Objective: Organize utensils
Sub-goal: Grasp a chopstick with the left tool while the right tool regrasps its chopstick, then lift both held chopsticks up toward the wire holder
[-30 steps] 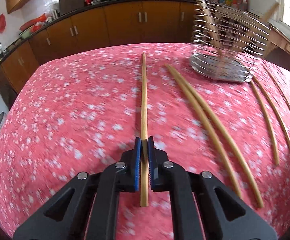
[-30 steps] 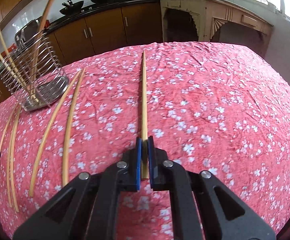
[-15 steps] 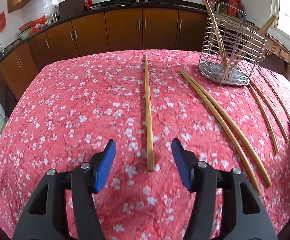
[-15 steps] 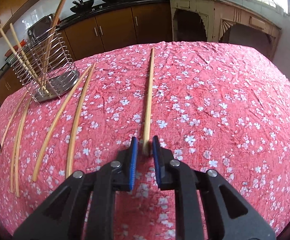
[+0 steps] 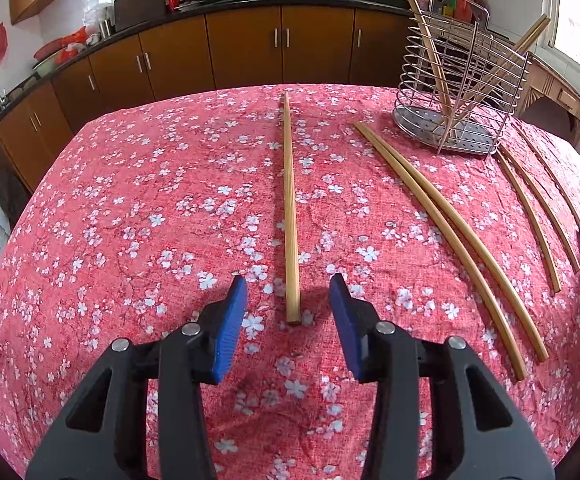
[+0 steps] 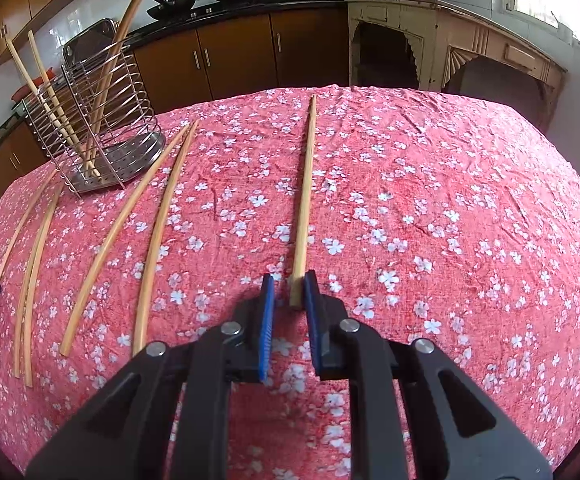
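A bamboo chopstick (image 5: 290, 208) lies flat on the red flowered tablecloth (image 5: 130, 220), its near end just ahead of my open left gripper (image 5: 288, 292). In the right wrist view another chopstick (image 6: 305, 200) lies on the cloth with its near end between the fingers of my right gripper (image 6: 290, 284), whose jaws stand partly open, only the right pad beside it. A wire utensil holder (image 5: 458, 92) with several chopsticks standing in it is at the back; it also shows in the right wrist view (image 6: 94, 120).
Two long chopsticks (image 5: 450, 236) and thinner ones (image 5: 530, 208) lie on the cloth near the holder; they also show in the right wrist view (image 6: 150, 232). Brown kitchen cabinets (image 5: 250, 48) stand behind the table. A cream side table (image 6: 450, 40) is at the right.
My left gripper opened, let go of its chopstick and drew back; the stick now lies on the cloth. My right gripper's jaws have spread apart around its chopstick's end.
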Demonstrator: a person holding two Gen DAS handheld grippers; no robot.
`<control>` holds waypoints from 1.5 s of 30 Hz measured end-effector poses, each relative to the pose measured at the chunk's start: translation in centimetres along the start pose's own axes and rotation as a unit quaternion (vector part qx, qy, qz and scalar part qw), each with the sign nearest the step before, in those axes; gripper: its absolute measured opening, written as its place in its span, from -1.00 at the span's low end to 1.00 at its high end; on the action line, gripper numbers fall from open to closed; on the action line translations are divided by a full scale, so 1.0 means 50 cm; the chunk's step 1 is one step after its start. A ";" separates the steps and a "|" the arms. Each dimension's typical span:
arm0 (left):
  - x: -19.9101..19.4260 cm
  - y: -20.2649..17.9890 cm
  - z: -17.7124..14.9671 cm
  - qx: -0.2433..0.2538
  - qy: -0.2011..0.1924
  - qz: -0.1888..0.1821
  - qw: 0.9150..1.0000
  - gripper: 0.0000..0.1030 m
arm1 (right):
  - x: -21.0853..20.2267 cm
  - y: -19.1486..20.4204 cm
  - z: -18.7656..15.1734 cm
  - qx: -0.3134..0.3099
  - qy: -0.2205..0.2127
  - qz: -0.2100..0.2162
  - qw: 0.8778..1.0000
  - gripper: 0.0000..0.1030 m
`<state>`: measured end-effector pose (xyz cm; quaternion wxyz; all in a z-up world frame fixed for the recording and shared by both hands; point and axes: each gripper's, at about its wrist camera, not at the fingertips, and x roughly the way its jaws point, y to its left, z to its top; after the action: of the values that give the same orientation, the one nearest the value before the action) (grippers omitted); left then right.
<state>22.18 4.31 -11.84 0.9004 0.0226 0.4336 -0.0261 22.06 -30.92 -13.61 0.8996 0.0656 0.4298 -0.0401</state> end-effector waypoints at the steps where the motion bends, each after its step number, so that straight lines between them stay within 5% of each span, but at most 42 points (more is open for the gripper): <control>1: 0.000 -0.001 0.000 0.000 0.000 -0.001 1.000 -0.15 | 0.000 -0.001 0.000 0.001 0.000 0.001 1.000 -0.67; 14: -0.002 0.006 -0.001 -0.005 -0.001 -0.005 1.000 -0.17 | 0.001 0.010 0.000 -0.005 0.000 -0.007 1.000 -0.67; 23: -0.004 -0.011 -0.006 0.016 -0.002 0.003 1.000 -0.48 | 0.002 0.006 0.000 -0.006 0.000 -0.007 1.000 -0.67; 28: -0.003 -0.029 -0.006 0.039 -0.002 0.003 0.999 -0.84 | 0.002 0.002 0.000 0.002 0.000 -0.006 1.000 -0.82; 35: -0.012 -0.010 -0.012 0.010 -0.005 -0.011 1.000 -0.86 | -0.018 -0.014 -0.006 0.021 -0.017 0.006 1.000 -0.86; 39: -0.063 0.000 -0.029 0.014 -0.038 -0.017 0.999 -0.86 | -0.059 -0.012 -0.020 0.018 -0.023 0.005 1.000 -0.86; 45: -0.180 0.015 -0.011 0.001 -0.121 -0.026 0.992 -0.87 | -0.161 -0.006 -0.010 0.010 -0.101 0.007 0.995 -0.86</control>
<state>16.21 5.35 -5.14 0.9452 0.0088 0.3221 -0.0520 16.58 -31.02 -7.70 0.9380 0.0731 0.3359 -0.0440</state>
